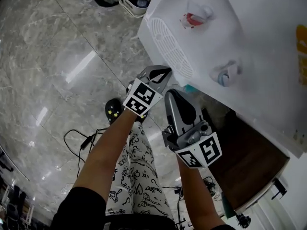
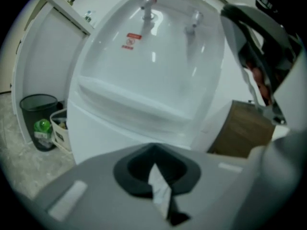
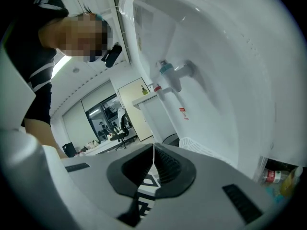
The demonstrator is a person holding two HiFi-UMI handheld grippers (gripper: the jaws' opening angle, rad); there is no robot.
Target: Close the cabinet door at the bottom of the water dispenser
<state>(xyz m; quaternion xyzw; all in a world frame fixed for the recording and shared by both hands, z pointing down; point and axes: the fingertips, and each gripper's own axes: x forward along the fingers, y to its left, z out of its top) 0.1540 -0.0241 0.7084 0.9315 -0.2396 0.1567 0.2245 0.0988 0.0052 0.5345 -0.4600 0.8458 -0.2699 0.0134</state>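
1. Both pairs closed and empty: we hold the left tongs (image 1: 165, 72) and right tongs (image 1: 171, 96) at centre frame, just beside the white water dispenser (image 1: 249, 42).
2. The brown cabinet door (image 1: 249, 159) appears to stand open at 4 o'clock, below the dispenser's taps.
3. We judge it best to lower the right tongs to the door's outer face. From there we push near its free edge with the closed tips, steadily, until it sits flush.
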